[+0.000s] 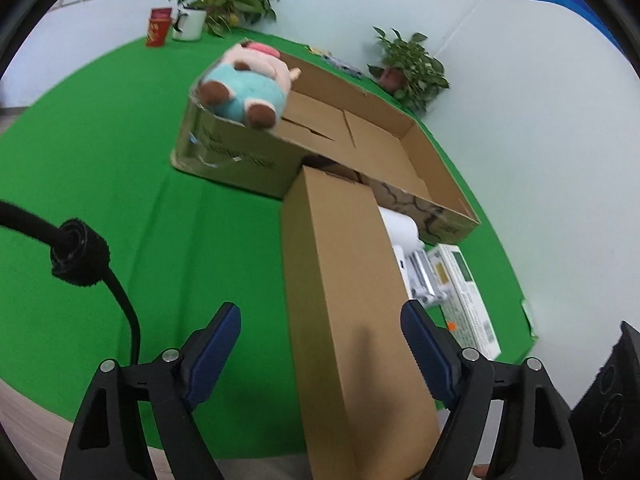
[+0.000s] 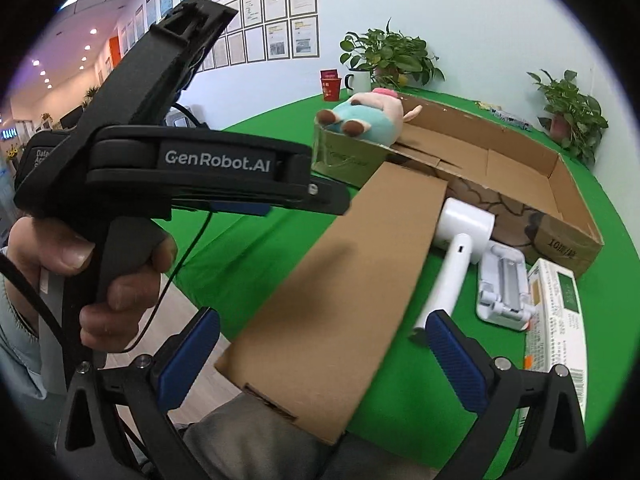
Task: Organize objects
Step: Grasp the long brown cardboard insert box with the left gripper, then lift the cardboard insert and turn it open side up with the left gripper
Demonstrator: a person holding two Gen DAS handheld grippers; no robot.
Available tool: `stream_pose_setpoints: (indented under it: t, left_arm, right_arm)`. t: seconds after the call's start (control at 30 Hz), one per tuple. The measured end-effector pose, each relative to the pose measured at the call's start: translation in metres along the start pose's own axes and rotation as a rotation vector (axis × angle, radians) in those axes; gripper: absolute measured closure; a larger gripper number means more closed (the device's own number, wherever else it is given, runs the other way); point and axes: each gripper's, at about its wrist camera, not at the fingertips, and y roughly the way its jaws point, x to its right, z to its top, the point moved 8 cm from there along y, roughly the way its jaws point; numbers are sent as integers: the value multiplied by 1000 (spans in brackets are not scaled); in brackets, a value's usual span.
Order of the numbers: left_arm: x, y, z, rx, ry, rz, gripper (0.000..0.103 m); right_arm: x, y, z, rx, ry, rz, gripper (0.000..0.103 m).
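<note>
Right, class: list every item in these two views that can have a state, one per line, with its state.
left gripper: open, holding nothing
right gripper: open, holding nothing
long cardboard box: closed, lying flat, one end over the table's edge
open carton: open, flaps down
plush toy: lying on the carton's corner
white hair dryer: lying flat beside the long box

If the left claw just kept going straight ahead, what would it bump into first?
Probably the long cardboard flap stretching ahead between the open left claw's fingers; beyond it sits the cardboard box. Depth is uncertain.
</note>
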Motion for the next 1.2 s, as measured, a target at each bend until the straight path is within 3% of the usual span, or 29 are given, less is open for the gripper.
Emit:
stream_pose_setpoints:
  t: [0.27,0.47,0.63,0.73,0.93,1.07,1.2]
  left_arm:
    - [18,33,-30,-151,39,-128,39]
    - [22,30,-39,-158,51,-179,45]
    - [21,25,-47,-176,49,-215,45]
    - [19,23,-49,-171,41,-238,45]
    - [6,14,-55,-153,3,-271,43]
    - [-11,6,-56,-133,-50,-258,38]
    - [-38,-13,-60,-88,-150,-277,33]
  right_arm:
    - [5,9,-10,-68,59,-24,1]
    - [4,18,-22,-121,74,5,0]
    - [2,18,-26,-128,46,-34,1]
    - [3,19,-30,-134,20,-77,7]
    - [4,20,-28,-121,50,-89,11]
    - [5,18,-23,-109,99,-33,18]
    - [-4,17,-17,-92,208,119,19]
